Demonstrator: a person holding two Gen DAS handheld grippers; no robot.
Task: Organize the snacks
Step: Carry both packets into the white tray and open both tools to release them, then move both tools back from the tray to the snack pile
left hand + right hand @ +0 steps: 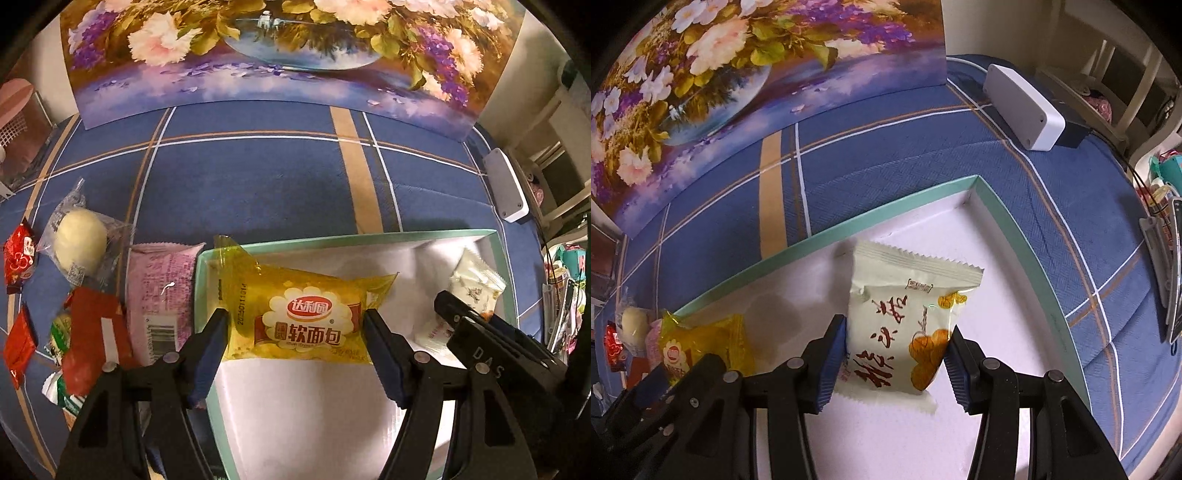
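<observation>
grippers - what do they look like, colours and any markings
Both the left gripper and the right gripper are black plastic two-finger frames with silver pivot rivets and ribbed dark blue finger pads. The left wrist view shows "DAS" lettering on the right gripper's body. No cables or sleeves visible.

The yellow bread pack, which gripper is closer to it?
Left. The left gripper has its fingers on both sides of the yellow bread pack. The right gripper is further right in the box, around the white pack.
</observation>
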